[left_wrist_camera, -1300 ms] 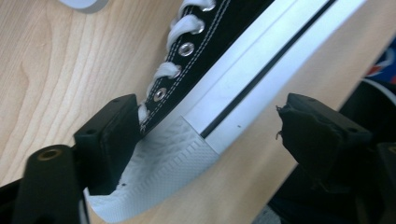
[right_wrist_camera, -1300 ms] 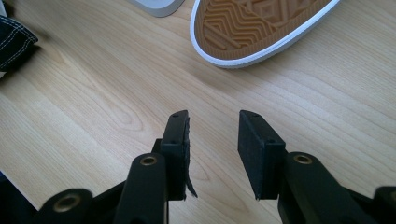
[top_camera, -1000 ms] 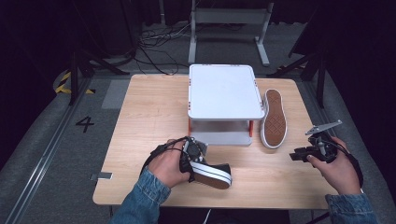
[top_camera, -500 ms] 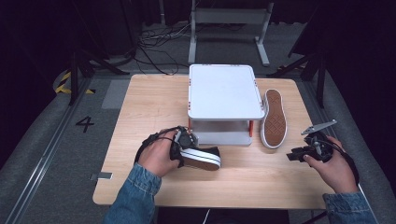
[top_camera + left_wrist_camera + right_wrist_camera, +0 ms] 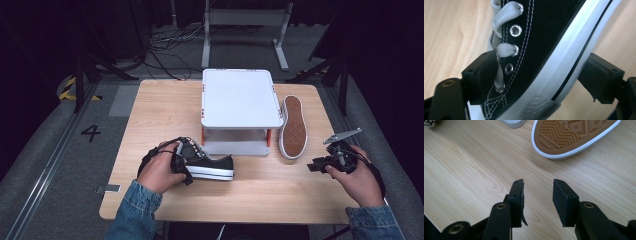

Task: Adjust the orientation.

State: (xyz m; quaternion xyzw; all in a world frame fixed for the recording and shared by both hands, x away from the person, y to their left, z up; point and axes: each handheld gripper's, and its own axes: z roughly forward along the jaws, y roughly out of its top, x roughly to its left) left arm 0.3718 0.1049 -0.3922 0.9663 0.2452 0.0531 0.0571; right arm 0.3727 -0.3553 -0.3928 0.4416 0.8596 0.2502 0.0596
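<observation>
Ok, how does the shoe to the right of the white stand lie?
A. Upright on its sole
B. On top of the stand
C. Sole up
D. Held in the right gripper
C: the shoe lies on the table beside the white stand with its brown tread facing up.

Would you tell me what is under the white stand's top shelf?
Under the white stand a grey base plate and orange legs show at the front; further back is covered by the top.

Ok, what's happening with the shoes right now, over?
Left tongs just opening, black sneaker between them, standing on table. Right tongs open, empty, near upturned sneaker. White rack just beyond; nothing blocking.
</observation>
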